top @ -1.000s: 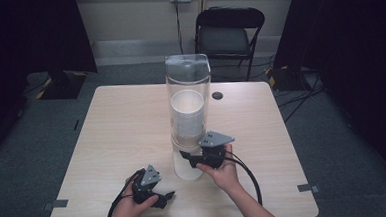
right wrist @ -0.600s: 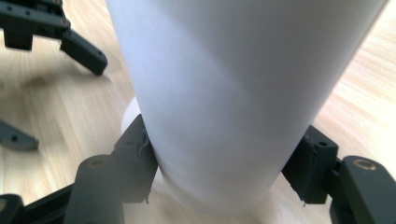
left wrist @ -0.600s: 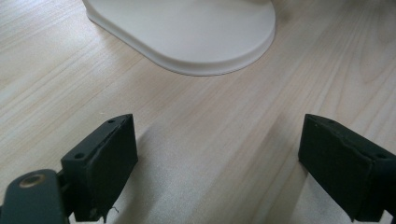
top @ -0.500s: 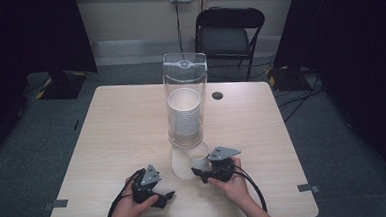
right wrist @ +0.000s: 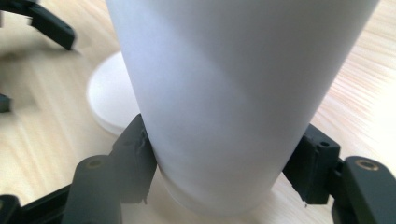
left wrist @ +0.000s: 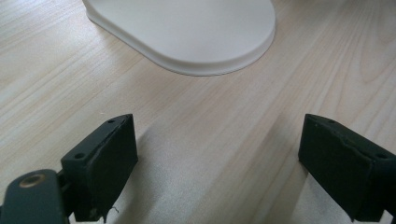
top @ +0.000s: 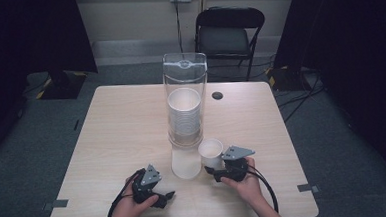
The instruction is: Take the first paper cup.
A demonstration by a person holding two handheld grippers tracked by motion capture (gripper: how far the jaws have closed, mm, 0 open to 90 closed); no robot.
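The white paper cup (top: 211,153) stands upright just right of the cup dispenser's white base (top: 186,164), its long axis vertical, between the jaws of the right gripper (top: 215,171), which have just been opening around its lower wall. The left gripper (top: 166,196) rests wide and empty left of that base, farther off. The cup is plain, tapered and unmarked.
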